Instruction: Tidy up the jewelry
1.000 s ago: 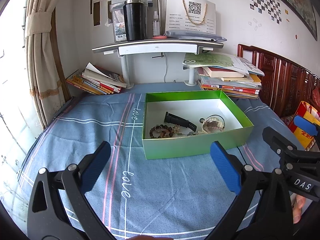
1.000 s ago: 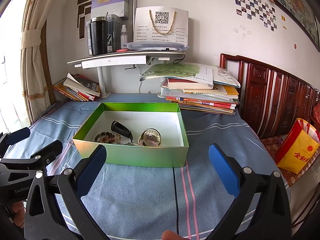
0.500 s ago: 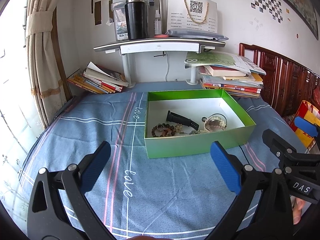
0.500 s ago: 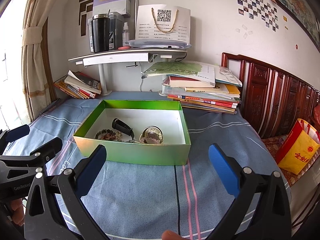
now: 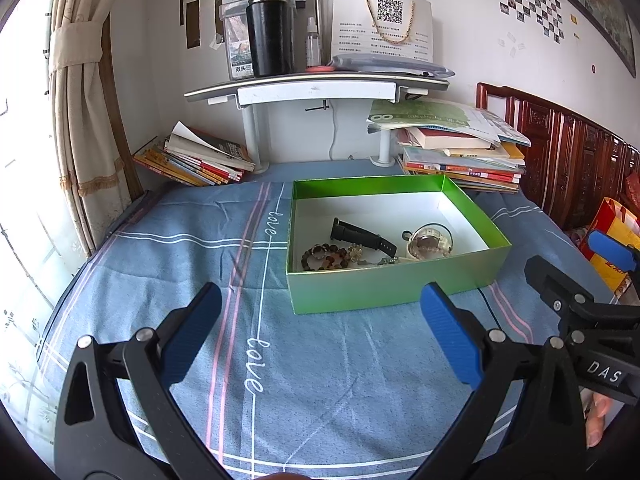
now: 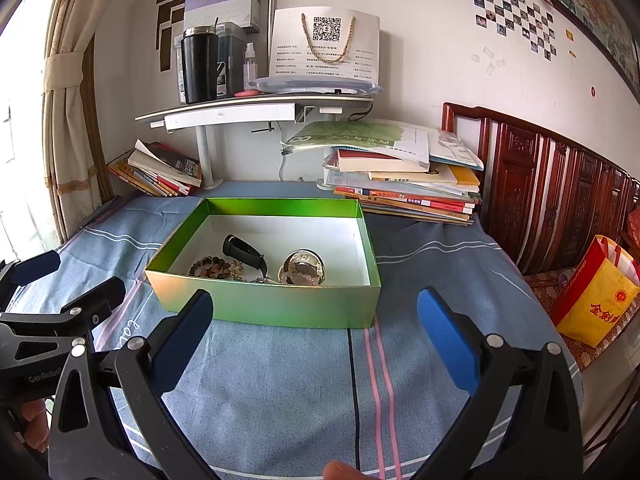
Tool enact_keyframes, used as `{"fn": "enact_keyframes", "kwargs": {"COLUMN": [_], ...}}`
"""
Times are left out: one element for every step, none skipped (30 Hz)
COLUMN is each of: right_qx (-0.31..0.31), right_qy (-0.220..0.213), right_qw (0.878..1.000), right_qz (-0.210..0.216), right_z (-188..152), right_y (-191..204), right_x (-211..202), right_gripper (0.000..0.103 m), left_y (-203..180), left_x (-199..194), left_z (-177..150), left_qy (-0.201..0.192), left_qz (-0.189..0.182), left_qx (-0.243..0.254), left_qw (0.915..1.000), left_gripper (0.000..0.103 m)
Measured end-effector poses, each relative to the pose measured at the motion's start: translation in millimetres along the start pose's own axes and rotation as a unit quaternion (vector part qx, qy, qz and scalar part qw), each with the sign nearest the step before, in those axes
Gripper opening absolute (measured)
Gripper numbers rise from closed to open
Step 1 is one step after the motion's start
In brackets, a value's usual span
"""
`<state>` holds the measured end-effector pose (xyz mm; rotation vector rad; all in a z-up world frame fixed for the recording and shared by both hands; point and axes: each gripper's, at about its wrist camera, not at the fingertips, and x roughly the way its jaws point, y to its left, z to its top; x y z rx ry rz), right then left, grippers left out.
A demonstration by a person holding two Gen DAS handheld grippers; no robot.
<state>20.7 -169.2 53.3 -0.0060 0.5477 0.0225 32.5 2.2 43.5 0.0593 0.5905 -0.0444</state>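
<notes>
The jewelry is lying in a little heap in the green box (image 5: pixel 384 288) on the blue bedspread (image 5: pixel 200 248): a bead bracelet (image 5: pixel 324 256) at the left, a black watch strap (image 5: pixel 362 236) in the middle, and a round watch (image 5: pixel 430 238) at the right. The strap is pointing from far left to near right. The left gripper (image 5: pixel 320 334) is hanging in front of the box, and so is the right gripper (image 6: pixel 314 336). Both are spread wide and holding nothing. The left one looks nearer the beads, the right one nearer the round watch.
</notes>
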Motion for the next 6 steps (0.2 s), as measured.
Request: {"fn": "enact_keyframes", "kwargs": {"right_qx": [0.000,0.000,0.002,0.007,0.013,0.019], "right_qy": [0.001,0.002,0.003,0.006,0.010,0.018], "right_qw": [1.000,1.000,1.000,1.000,1.000,1.000], "right_qz": [0.001,0.001,0.002,0.005,0.008,0.007], "right_z": [-1,-1,-1,-1,0,1], "right_y": [0,-1,-4,-10,-19,-31], "right_x": [1,2,3,6,11,18], "right_gripper": [0.100,0.100,0.100,0.100,0.100,0.100], "left_y": [0,0,0,0,1,2], "left_x": [1,2,4,7,10,14], "left_z": [0,-1,-1,-1,-3,-6], "left_qy": [0.003,0.006,0.009,0.014,0.021,0.029], "left_qz": [-0.002,-0.004,-0.006,-0.007,-0.004,0.001], "left_qx": [-0.001,-0.002,-0.002,-0.002,-0.002,0.000], "left_qw": [1.0000,1.0000,0.9999,0.9999,0.9998,0.9996], "left_gripper": [0.099,0.099,0.099,0.099,0.099,0.099]}}
